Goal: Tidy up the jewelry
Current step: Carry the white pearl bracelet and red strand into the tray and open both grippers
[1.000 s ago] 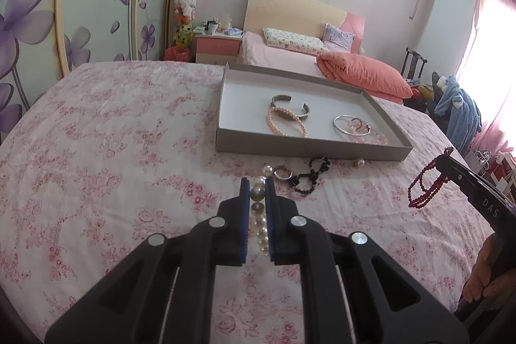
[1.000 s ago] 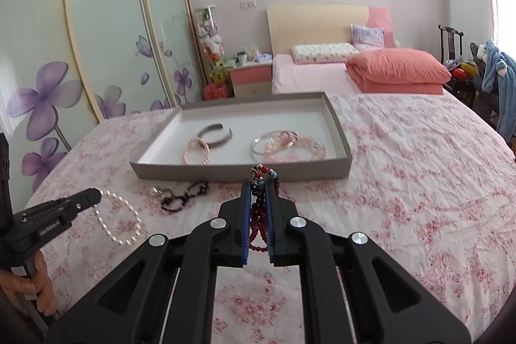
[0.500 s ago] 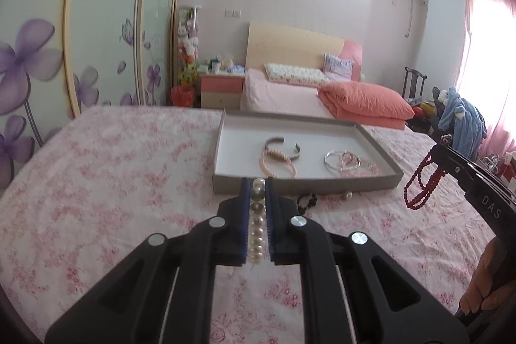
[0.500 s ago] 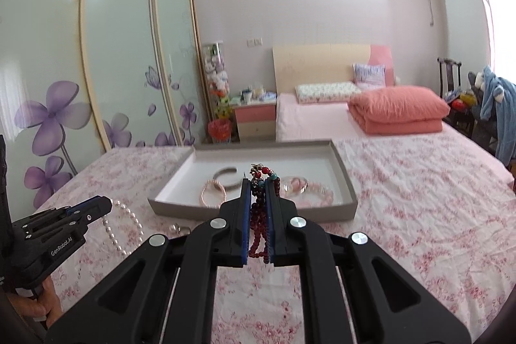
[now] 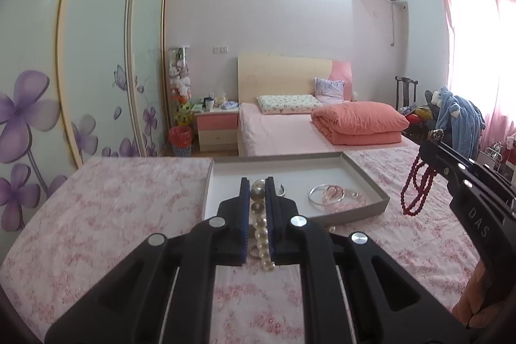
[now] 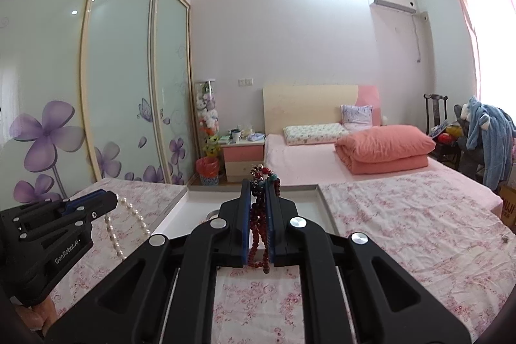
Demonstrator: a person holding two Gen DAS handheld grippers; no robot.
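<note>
My left gripper [image 5: 257, 182] is shut on a white pearl bracelet [image 5: 259, 224], held above the floral cloth in front of the grey tray [image 5: 364, 179]. The pearls hang from it in the right wrist view [image 6: 129, 224]. My right gripper [image 6: 260, 182] is shut on a dark red bead bracelet [image 6: 258, 234], which dangles at the right in the left wrist view [image 5: 417, 189]. The tray holds a silver bangle [image 5: 321, 194] and a pale pink bracelet [image 5: 335, 191]; other pieces are hidden behind my fingers.
The table is covered with a pink floral cloth [image 5: 96, 208]. A small bead [image 5: 332, 229] lies on it before the tray's front wall. A bed with an orange quilt [image 5: 358, 121], a nightstand [image 5: 216, 131] and a glass wardrobe [image 5: 96, 70] stand behind.
Both grippers have risen and tilted up, each still holding its bracelet. The tray now sits lower in both views, and the loose pieces before it have dropped behind the fingers.
</note>
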